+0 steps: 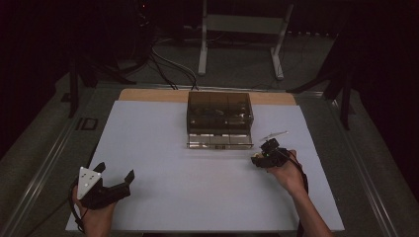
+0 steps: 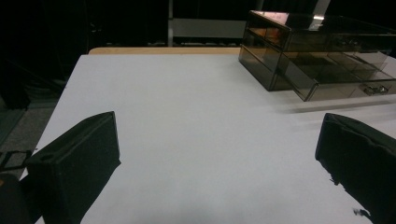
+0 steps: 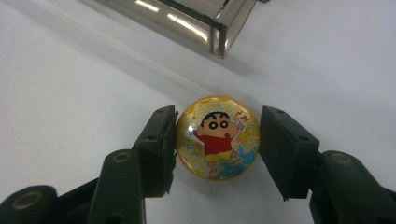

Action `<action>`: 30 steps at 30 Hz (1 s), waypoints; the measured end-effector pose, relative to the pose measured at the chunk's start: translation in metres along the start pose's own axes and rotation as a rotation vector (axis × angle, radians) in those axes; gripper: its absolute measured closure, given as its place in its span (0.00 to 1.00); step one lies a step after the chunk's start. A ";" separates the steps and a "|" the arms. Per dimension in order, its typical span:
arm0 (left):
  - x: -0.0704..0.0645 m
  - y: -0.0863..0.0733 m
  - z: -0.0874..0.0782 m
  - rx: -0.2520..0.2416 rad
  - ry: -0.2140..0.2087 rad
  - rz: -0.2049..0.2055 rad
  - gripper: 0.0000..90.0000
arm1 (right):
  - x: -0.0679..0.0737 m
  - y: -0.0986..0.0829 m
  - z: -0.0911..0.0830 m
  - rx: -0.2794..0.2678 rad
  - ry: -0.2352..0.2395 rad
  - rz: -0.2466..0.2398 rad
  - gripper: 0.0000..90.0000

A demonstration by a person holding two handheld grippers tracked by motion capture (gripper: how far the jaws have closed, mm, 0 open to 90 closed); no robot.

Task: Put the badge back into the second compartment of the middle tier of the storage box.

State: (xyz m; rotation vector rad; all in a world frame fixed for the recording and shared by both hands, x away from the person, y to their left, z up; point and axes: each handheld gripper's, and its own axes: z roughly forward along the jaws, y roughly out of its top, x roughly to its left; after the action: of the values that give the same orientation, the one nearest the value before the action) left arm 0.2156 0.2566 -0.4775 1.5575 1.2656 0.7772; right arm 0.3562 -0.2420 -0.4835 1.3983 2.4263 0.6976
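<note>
Right gripper sits low over the white table sheet, jaws either side of a round yellow cartoon badge. Left jaw touches the badge edge; right jaw is just beside it, a thin gap showing. Jaws partly open, about badge width; can't tell if it's truly clamped. Badge lies flat on the sheet, just in front of the smoky clear drawer box, near the corner of its pulled-out bottom drawer. In the high view the right gripper is just off the drawer's right front corner, tight room on that side.

Left gripper rests near the sheet's front-left edge, jaws spread wide, nothing between them. Broad bare sheet between it and the box; well apart from the right hand.
</note>
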 end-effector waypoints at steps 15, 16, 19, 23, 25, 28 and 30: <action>0.000 0.000 0.000 0.001 -0.001 0.001 0.01 | 0.005 0.006 -0.008 -0.023 0.011 -0.012 0.53; 0.000 0.000 0.000 0.002 -0.001 0.001 0.01 | 0.005 0.007 -0.009 -0.025 0.011 -0.011 0.53; 0.000 0.000 0.000 0.002 -0.001 0.000 0.01 | 0.006 0.007 -0.010 -0.025 0.011 -0.015 0.53; 0.000 0.000 0.000 0.002 -0.001 0.000 0.01 | 0.009 0.010 -0.011 -0.030 0.017 -0.022 0.53; 0.000 0.000 0.000 0.003 -0.001 0.000 0.01 | 0.009 0.010 -0.012 -0.030 0.019 -0.024 0.53; 0.000 0.000 0.001 0.004 -0.002 0.001 0.01 | 0.010 0.012 -0.013 -0.033 0.018 -0.028 0.53; 0.000 0.000 0.001 0.004 -0.002 0.002 0.01 | 0.011 0.013 -0.014 -0.033 0.019 -0.030 0.53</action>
State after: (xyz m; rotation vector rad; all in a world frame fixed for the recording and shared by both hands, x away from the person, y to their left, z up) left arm 0.2160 0.2561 -0.4779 1.5622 1.2649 0.7741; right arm 0.3540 -0.2314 -0.4648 1.3459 2.4336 0.7439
